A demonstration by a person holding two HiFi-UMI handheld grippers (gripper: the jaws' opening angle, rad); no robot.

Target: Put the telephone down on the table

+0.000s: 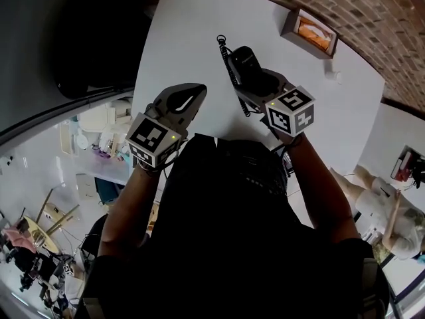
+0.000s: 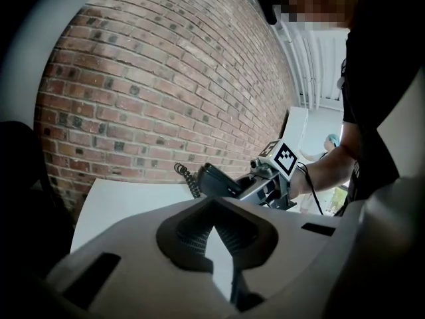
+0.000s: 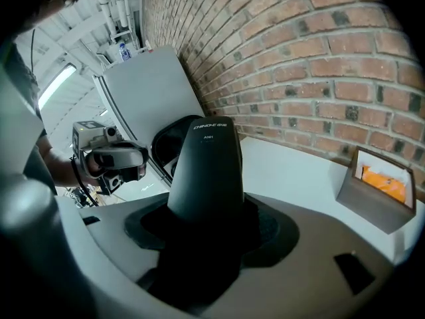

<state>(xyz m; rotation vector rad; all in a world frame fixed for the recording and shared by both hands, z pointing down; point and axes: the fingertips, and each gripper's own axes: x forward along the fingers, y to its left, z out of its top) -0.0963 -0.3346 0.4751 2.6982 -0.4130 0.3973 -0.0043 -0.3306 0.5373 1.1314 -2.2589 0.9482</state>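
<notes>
Telephone handset [image 1: 247,65], black with a coiled cord [image 1: 229,68], is clamped between the jaws of the right gripper [image 1: 257,85], raised over the white tabletop [image 1: 192,32]. Just beside it hovers the left gripper [image 1: 188,100], jaws closed together on nothing

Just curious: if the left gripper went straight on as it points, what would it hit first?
Likely the phone or its cord, held by the right gripper just ahead of the left gripper. Depth is unclear; it may pass by toward the wall.
</notes>
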